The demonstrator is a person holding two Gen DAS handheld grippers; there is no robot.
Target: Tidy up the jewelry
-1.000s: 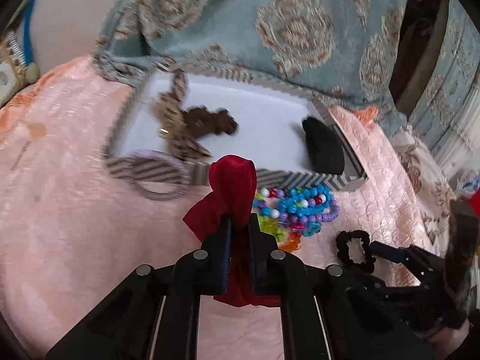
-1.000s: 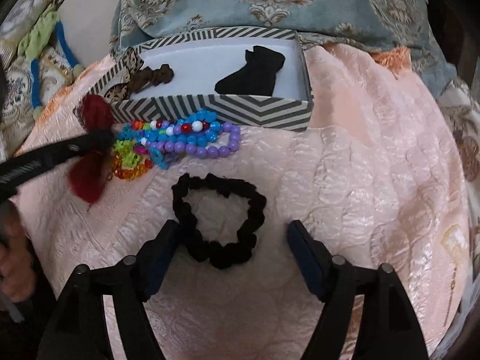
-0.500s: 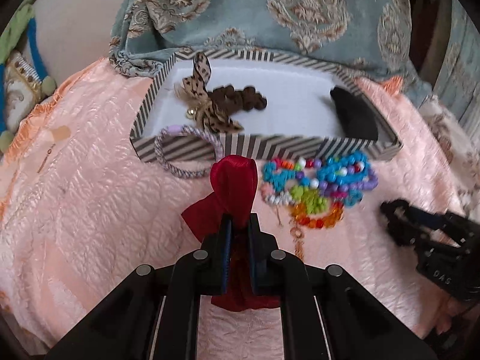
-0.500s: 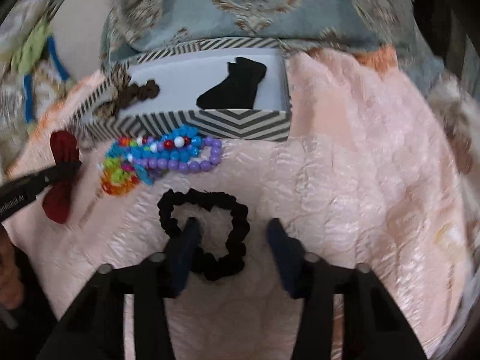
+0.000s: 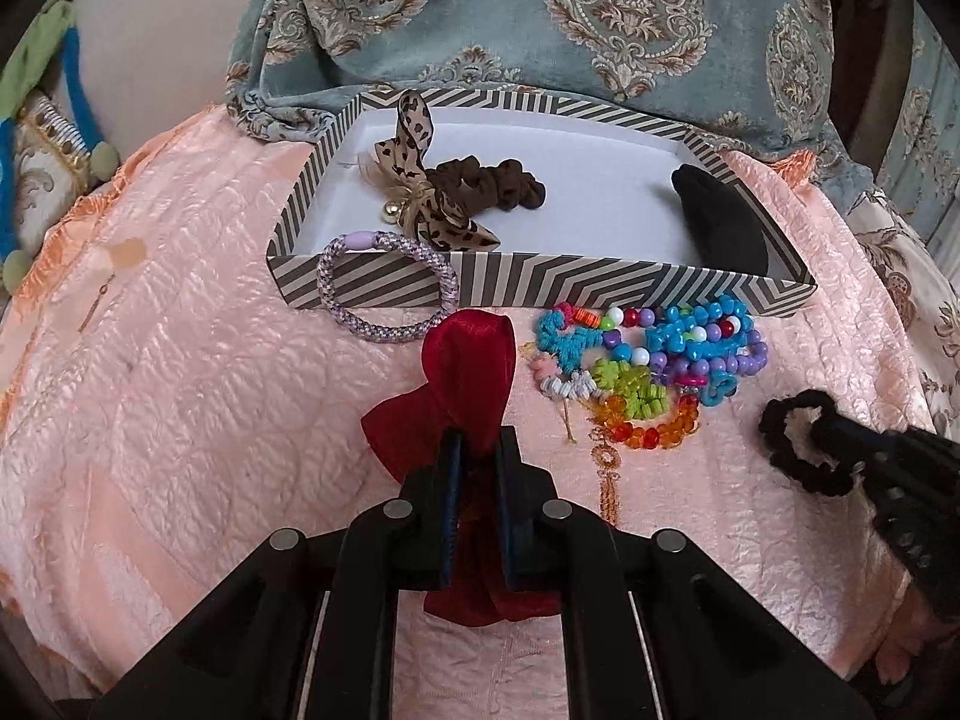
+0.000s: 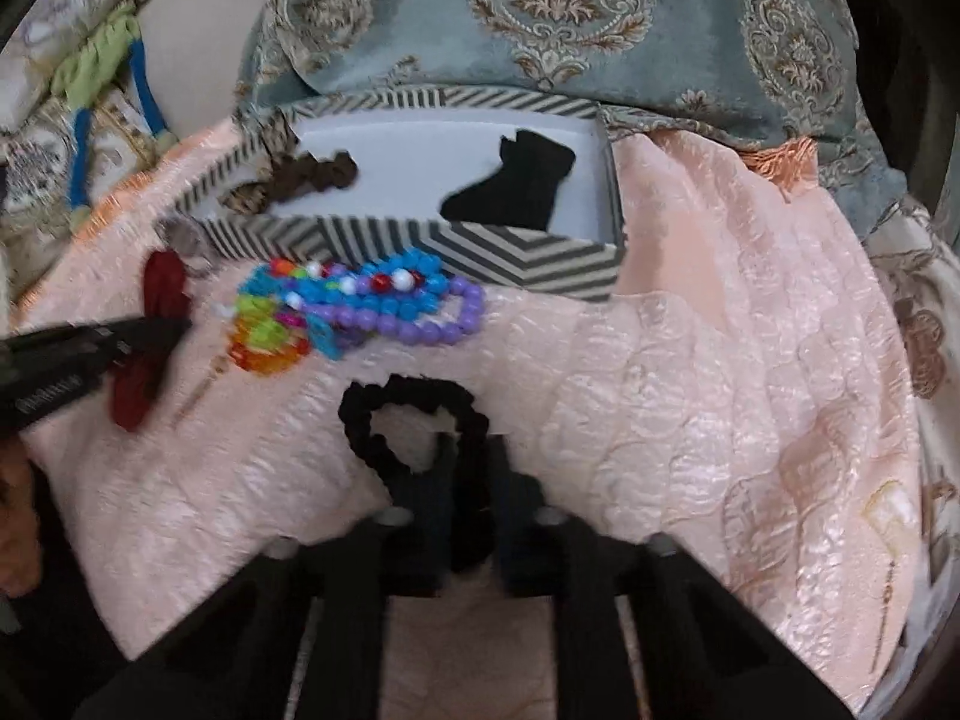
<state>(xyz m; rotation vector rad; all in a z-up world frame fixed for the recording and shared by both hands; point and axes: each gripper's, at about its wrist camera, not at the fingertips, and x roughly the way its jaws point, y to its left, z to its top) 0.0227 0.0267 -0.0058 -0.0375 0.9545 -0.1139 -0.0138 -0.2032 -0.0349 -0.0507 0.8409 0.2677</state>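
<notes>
Left wrist view: the left tool is clamped on a dark red satin ribbon bow; ahead lies the striped shallow cardboard box.

Right wrist view: the right tool pinches the black fabric scrunchie; the bright plastic bead bracelets lie ahead-left.

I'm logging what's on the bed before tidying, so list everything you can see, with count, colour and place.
Box: one, grey-and-white striped, on the pink bedspread.
Leopard bow: one, tan, in box, left.
Brown scrunchie: one, in box, beside the bow.
Black bow: one, in box, right.
Lilac hair tie: one, leaning on the box front.
Bead bracelets: a multicoloured pile, before the box.
Teal cloth: one, patterned, behind box.
Red bow: one, in left gripper.
Black scrunchie: one, in right gripper.
</notes>
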